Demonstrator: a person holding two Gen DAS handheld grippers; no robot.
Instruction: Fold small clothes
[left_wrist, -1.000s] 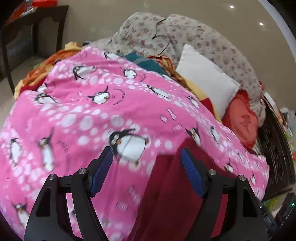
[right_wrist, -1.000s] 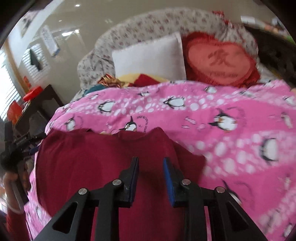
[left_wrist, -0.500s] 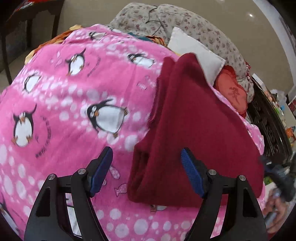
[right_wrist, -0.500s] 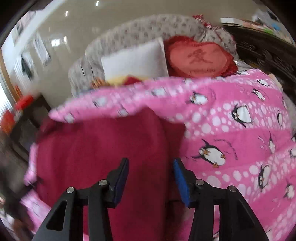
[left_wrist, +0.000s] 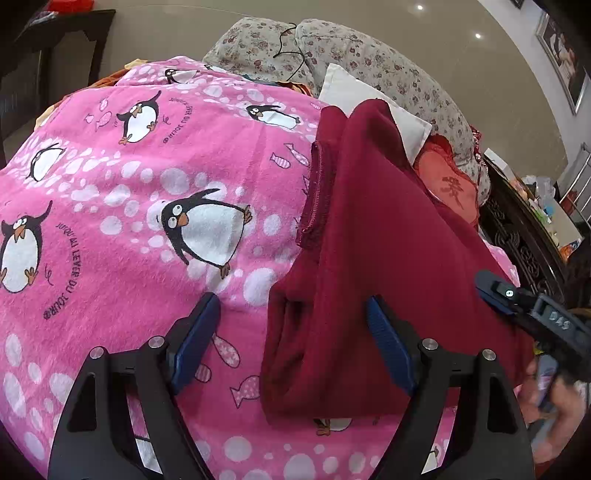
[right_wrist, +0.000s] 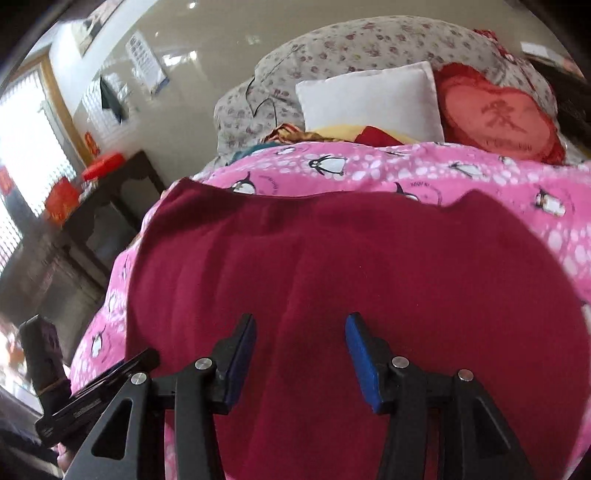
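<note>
A dark red garment (left_wrist: 388, 258) lies folded lengthwise on a pink penguin blanket (left_wrist: 129, 206); its hemmed edge faces left. My left gripper (left_wrist: 291, 332) is open and empty above the garment's near left edge. In the right wrist view the garment (right_wrist: 351, 266) spreads wide across the blanket (right_wrist: 480, 173). My right gripper (right_wrist: 299, 350) is open and empty just above the garment's near part. The right gripper also shows in the left wrist view (left_wrist: 532, 314), at the garment's right side.
A white pillow (right_wrist: 369, 99), a red heart cushion (right_wrist: 498, 114) and a floral pillow (right_wrist: 351, 48) lie at the bed's head. A dark side table (right_wrist: 118, 192) with red boxes stands at the left. A dark carved bed frame (left_wrist: 517, 236) runs along the right.
The right gripper has opened wider and let the red garment lie. The left gripper has come closer to the garment's edge. The garment now lies folded on the blanket.
</note>
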